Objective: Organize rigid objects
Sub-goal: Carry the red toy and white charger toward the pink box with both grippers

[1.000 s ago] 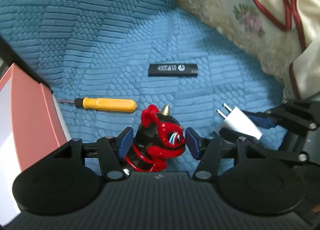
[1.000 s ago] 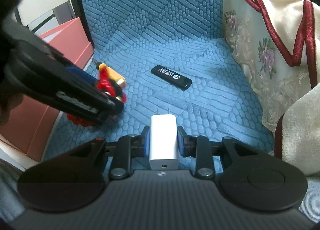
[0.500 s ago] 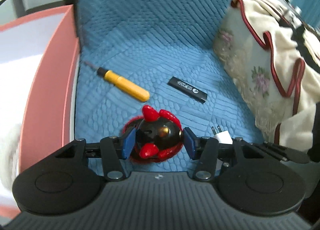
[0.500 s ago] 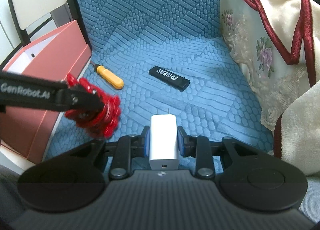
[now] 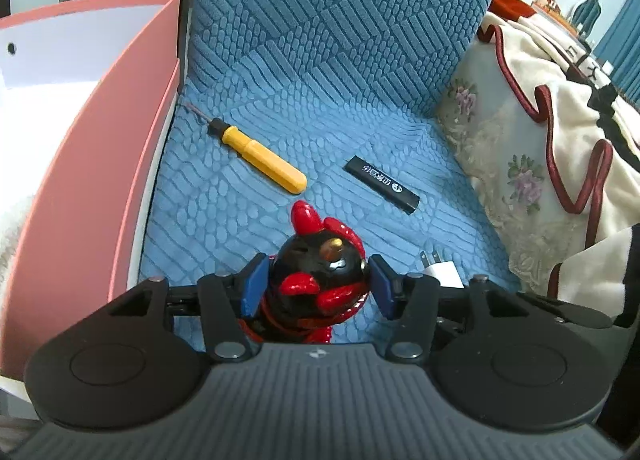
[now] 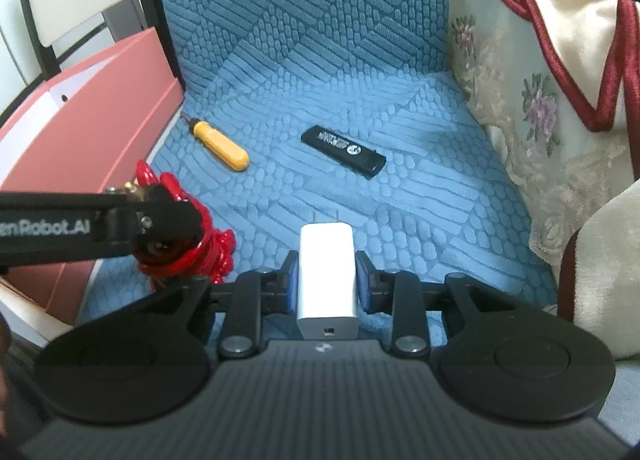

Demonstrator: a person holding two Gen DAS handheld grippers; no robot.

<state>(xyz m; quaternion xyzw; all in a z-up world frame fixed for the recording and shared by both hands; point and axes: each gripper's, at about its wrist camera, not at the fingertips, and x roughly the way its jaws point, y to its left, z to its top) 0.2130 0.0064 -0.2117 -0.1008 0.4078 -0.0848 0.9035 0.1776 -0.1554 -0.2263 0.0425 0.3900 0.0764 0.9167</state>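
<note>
My left gripper (image 5: 314, 284) is shut on a red and black toy figurine (image 5: 316, 280) and holds it above the blue cushion. The figurine also shows at the left of the right wrist view (image 6: 180, 240). My right gripper (image 6: 326, 280) is shut on a white plug adapter (image 6: 326, 280), prongs pointing forward; its tip shows in the left wrist view (image 5: 440, 272). A yellow-handled screwdriver (image 5: 262, 162) (image 6: 218, 144) and a black lighter (image 5: 382, 184) (image 6: 344, 150) lie on the cushion ahead.
A pink open box (image 5: 100, 164) (image 6: 80, 124) stands at the left beside the blue cushion seat (image 5: 320, 120). A cream floral cloth with red trim (image 5: 540, 140) (image 6: 540, 80) bounds the right side. The seat back rises behind.
My left gripper closed on the figurine, lifted it off the cushion and turned toward the pink box. My right gripper keeps the adapter and has hardly moved.
</note>
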